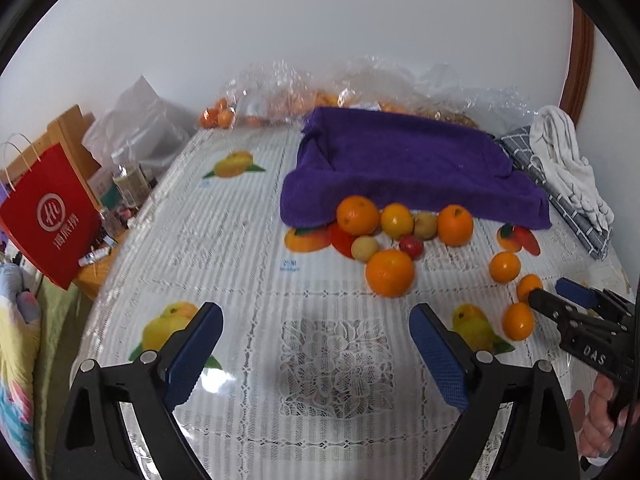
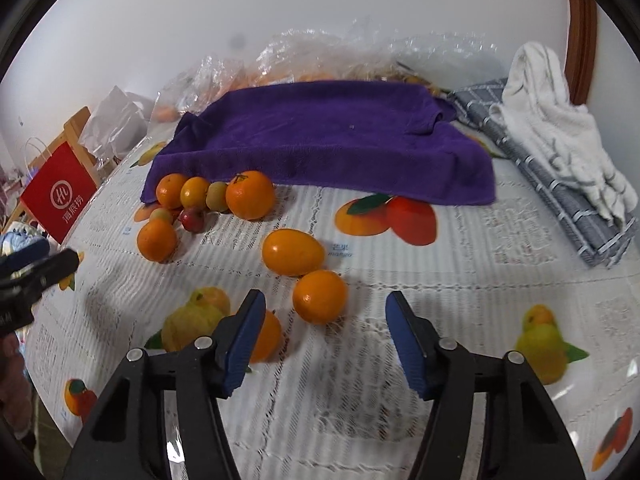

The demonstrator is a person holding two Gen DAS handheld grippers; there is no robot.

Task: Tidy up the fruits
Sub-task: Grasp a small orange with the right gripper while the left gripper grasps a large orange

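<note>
Several oranges and small fruits lie on the lace tablecloth in front of a purple towel (image 1: 404,168) (image 2: 320,140). A cluster with a big orange (image 1: 390,273), a red fruit (image 1: 411,247) and pale fruits sits at the towel's front edge. Three small oranges lie apart to the right (image 1: 505,267). In the right wrist view one small orange (image 2: 320,296) lies just ahead of my open, empty right gripper (image 2: 325,334), another (image 2: 293,252) behind it, a third (image 2: 266,336) partly hidden by the left finger. My left gripper (image 1: 316,354) is open and empty over bare cloth. The right gripper also shows in the left wrist view (image 1: 558,294).
Clear plastic bags of oranges (image 1: 304,96) lie behind the towel against the wall. A grey checked cloth (image 2: 560,196) and a white cloth (image 2: 560,132) lie at the right. A red paper bag (image 1: 52,212) and bottles stand off the table's left edge.
</note>
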